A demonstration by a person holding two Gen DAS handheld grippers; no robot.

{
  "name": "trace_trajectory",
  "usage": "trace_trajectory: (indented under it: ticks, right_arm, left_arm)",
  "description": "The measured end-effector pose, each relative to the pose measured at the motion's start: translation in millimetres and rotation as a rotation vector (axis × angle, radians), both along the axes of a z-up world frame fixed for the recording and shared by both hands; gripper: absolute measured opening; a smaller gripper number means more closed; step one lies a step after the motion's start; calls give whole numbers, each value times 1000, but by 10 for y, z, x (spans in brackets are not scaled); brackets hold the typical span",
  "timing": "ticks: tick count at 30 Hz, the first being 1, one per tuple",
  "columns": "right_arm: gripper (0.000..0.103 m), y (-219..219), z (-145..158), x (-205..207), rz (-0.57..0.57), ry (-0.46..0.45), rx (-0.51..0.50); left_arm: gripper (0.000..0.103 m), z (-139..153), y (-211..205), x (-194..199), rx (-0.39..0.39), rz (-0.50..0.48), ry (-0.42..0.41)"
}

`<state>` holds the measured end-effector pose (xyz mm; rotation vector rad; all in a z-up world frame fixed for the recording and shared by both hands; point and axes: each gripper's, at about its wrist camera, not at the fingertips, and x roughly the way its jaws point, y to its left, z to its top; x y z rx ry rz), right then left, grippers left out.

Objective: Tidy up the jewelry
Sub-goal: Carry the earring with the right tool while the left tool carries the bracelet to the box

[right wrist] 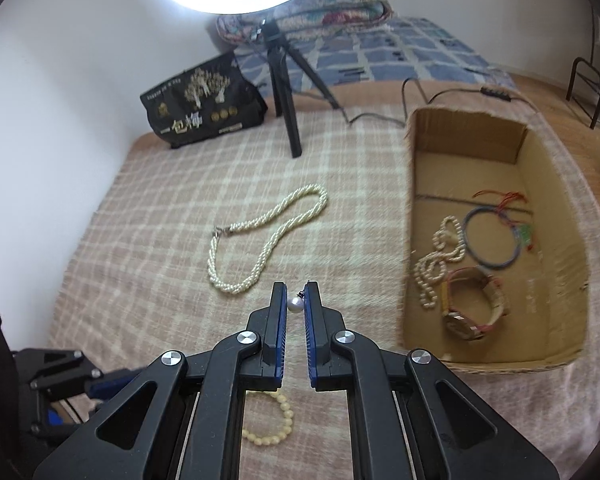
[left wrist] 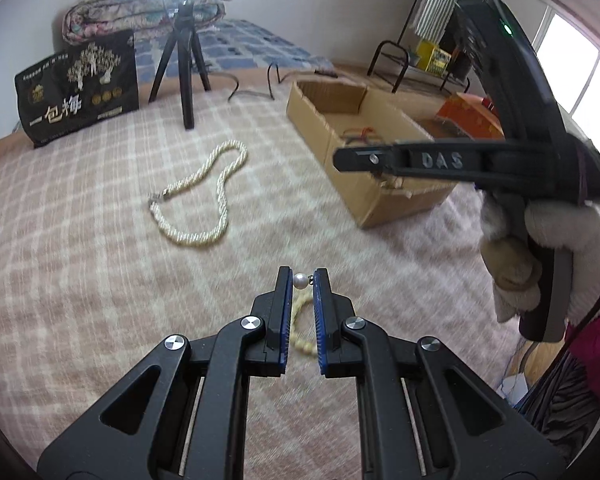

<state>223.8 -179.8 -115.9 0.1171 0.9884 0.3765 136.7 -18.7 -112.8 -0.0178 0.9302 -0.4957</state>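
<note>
My left gripper (left wrist: 302, 280) is shut on a single pearl earring (left wrist: 299, 281), held above the plaid blanket. My right gripper (right wrist: 295, 296) is shut on another pearl earring (right wrist: 295, 304). A twisted pearl necklace (left wrist: 204, 196) lies on the blanket ahead; it also shows in the right wrist view (right wrist: 260, 240). A cream bead bracelet (right wrist: 274, 420) lies under the right gripper and also shows in the left wrist view (left wrist: 300, 328). The cardboard box (right wrist: 556, 184) at the right holds a pearl strand (right wrist: 436, 260), a blue bangle (right wrist: 496, 236) and a wristwatch (right wrist: 474, 308).
A ring light on a black tripod (right wrist: 288, 92) stands at the back with its cable (right wrist: 440, 96) running behind the box. A black printed bag (right wrist: 204, 104) leans on the wall. A folded quilt (right wrist: 308, 0) lies behind. The right gripper's body (left wrist: 500, 152) hovers over the box (left wrist: 364, 140).
</note>
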Motion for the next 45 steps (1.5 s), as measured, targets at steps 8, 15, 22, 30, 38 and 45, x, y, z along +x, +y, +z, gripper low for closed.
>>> trace_trajectory:
  ticks: [8,15,22,30,38,45]
  right_arm:
    - [7,-336,151,-46,-44,-45,-6]
    - [7,-623,148,-40,-79,-50,-13]
    - [7,-841,88,7,-105,-47,-19]
    - [7,-1051,-44,85,-135,-24,-27]
    - [7,-1216,-172,122,-152,2,-31]
    - [7,-1263,-250,127,-150,16,-35]
  left_arm:
    - [9,205,-147,150,-41,12,-40]
    - [9,330,-321,336,-76,21,-62]
    - [9,353,-578,538,-88,16,-73]
    - [9,324,-834,801,-93,16,-79]
    - [9,261,-1100,1049,-100,7,-79]
    - [9,192,-1317,1201,-107,3,-66]
